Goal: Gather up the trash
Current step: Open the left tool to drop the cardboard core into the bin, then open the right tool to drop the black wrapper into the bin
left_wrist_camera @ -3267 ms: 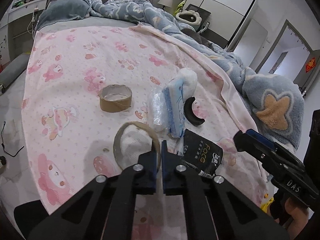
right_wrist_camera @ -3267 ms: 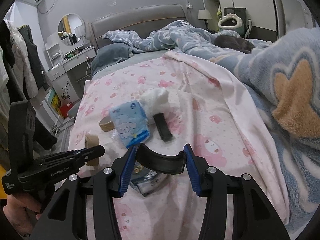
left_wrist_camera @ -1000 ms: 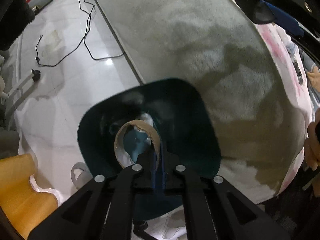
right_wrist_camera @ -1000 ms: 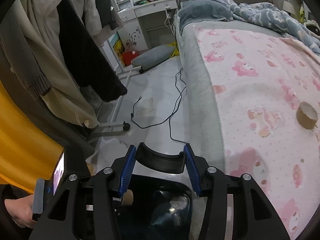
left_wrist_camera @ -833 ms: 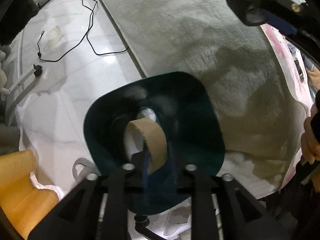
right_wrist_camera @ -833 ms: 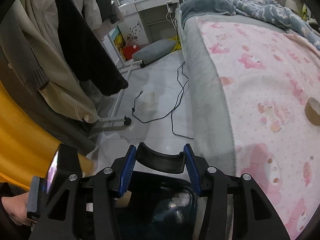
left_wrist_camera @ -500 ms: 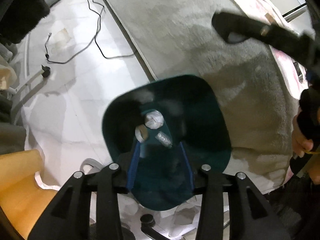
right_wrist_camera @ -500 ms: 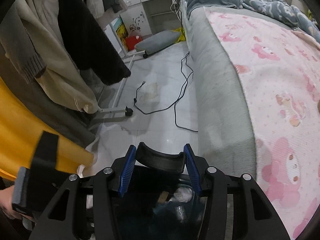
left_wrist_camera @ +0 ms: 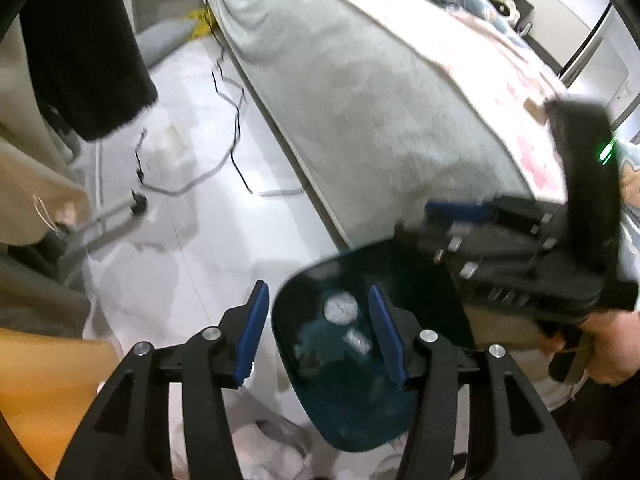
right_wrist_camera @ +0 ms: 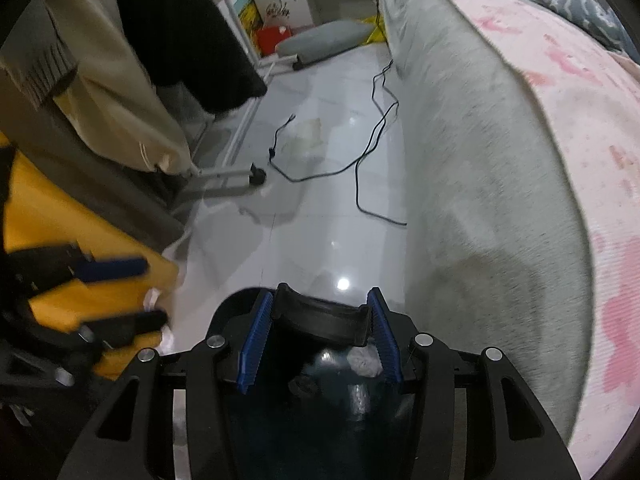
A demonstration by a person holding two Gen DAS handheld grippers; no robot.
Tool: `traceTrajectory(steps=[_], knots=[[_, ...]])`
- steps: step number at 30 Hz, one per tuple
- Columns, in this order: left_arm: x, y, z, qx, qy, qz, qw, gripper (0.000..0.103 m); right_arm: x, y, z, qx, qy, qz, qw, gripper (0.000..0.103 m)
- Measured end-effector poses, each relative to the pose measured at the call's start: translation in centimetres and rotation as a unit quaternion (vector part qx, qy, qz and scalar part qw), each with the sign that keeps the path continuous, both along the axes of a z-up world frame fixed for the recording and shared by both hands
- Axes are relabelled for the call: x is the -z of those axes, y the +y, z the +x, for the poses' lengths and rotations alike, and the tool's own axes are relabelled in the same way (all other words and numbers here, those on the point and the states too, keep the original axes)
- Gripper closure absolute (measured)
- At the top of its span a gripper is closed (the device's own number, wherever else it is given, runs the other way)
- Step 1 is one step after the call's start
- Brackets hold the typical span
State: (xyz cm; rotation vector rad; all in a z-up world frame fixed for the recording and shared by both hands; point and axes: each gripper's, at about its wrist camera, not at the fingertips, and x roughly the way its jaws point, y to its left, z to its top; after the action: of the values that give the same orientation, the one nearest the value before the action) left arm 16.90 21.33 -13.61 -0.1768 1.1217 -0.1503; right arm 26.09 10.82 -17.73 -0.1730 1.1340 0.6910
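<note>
Dark teal plastic makes the trash bin (left_wrist_camera: 424,276), which stands on the pale tiled floor (left_wrist_camera: 208,184) just beside the grey side of the bed (left_wrist_camera: 360,92). Inside the bin lie a white crumpled ball (left_wrist_camera: 340,308) and a small clear wrapper (left_wrist_camera: 357,340); other pieces at its bottom are too dark to name.

Above the near part of the bin hangs the left gripper (left_wrist_camera: 316,334). Its blue-padded fingers (left_wrist_camera: 252,336) are apart and are opening at this moment, with nothing between them; only the inside of the bin shows through the gap.

Over the bin's far side, near the bed, is the right gripper (left_wrist_camera: 452,210), blurred in the left wrist view and held by a hand (left_wrist_camera: 608,348). In its own view the right gripper (right_wrist_camera: 318,330) is clamped on a black curved piece (right_wrist_camera: 320,316), which sits across the two blue pads directly above the bin's open mouth (right_wrist_camera: 240,304).

On the floor beyond the bin lies a black cable (right_wrist_camera: 360,160). Further from the bin, opposite the bed, hang a dark garment (right_wrist_camera: 188,40) and a beige one (right_wrist_camera: 116,92). A pink printed sheet (right_wrist_camera: 580,100) covers the top of the bed.
</note>
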Motion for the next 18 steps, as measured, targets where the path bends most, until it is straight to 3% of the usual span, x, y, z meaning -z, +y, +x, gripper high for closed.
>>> traceTrajectory(steps=[13, 18], knots=[[-5.4, 0.4, -0.5, -0.029, -0.126, 0.007, 0.9915, 0.042, 4.3, 1.9, -1.2, -0.038, 0.052, -0.064, 0.996, 0.053], [-6.7, 0.4, -0.4, -0.041, -0.146, 0.0, 0.9885, 0.042, 5.3, 2.1, -2.0, -0.054, 0.063, -0.087, 0.993, 0.053]])
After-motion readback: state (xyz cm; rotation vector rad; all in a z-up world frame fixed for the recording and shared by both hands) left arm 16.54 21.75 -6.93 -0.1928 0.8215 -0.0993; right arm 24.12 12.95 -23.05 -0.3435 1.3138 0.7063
